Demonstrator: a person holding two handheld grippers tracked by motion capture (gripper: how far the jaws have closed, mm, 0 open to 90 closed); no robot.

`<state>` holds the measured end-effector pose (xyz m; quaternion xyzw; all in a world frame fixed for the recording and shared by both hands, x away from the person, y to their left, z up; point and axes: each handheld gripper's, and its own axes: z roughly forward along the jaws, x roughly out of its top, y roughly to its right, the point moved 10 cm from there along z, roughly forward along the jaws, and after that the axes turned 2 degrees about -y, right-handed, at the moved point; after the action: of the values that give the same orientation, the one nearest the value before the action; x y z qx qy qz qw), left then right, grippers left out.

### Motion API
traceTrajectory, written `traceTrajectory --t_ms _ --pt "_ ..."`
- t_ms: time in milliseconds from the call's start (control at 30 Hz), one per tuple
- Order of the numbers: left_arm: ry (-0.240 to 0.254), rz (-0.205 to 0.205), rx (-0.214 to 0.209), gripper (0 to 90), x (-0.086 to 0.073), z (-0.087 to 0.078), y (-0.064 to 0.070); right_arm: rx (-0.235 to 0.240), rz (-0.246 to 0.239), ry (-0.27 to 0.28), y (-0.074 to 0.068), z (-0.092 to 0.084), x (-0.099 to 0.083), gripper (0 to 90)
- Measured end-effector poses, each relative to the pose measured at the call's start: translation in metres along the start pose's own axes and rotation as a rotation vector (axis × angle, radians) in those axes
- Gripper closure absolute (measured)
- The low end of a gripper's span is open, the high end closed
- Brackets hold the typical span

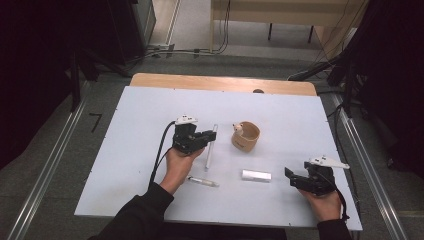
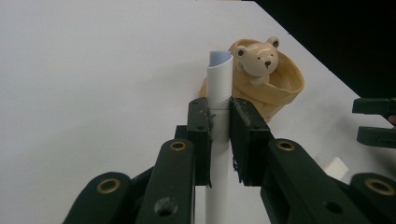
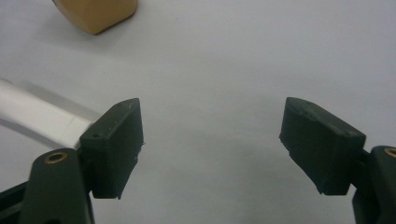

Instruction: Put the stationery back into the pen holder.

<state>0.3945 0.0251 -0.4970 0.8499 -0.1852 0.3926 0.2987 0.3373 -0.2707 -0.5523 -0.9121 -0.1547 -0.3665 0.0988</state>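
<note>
My left gripper (image 1: 210, 136) is shut on a long thin white tube (image 1: 211, 149) that lies on the white table top (image 1: 140, 130). In the left gripper view its jaws (image 2: 219, 112) pinch the tube (image 2: 218, 79), whose far end points at a tan cup with a small bear figure (image 2: 266, 79). In the high view the cup (image 1: 245, 136) stands just right of the tube. My right gripper (image 1: 290, 177) rests open near the table's front right. In the right gripper view its jaws (image 3: 212, 144) stand wide with bare table between them.
A short white cylinder (image 1: 256, 175) lies left of the right gripper, also seen in the right gripper view (image 3: 37, 116). A pen (image 1: 203, 182) lies near the left wrist. A wooden strip (image 1: 220, 82) runs along the table's far edge, with cables beyond.
</note>
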Motion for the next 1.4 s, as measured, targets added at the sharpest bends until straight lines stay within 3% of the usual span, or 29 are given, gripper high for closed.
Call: traceTrajectory --t_ms 567,900,1400 --pt "0.001 -0.014 -0.032 78.8 0.0 0.002 0.006 0.101 -0.026 0.039 -0.028 0.003 0.018 20.7" --pt "0.002 -0.019 -0.05 78.8 0.0 0.003 0.01 0.185 -0.084 0.046 -0.062 0.01 0.029 22.3" --pt "0.007 -0.021 -0.065 78.8 0.001 0.004 0.015 0.327 -0.118 0.054 -0.115 0.023 0.049 25.7"
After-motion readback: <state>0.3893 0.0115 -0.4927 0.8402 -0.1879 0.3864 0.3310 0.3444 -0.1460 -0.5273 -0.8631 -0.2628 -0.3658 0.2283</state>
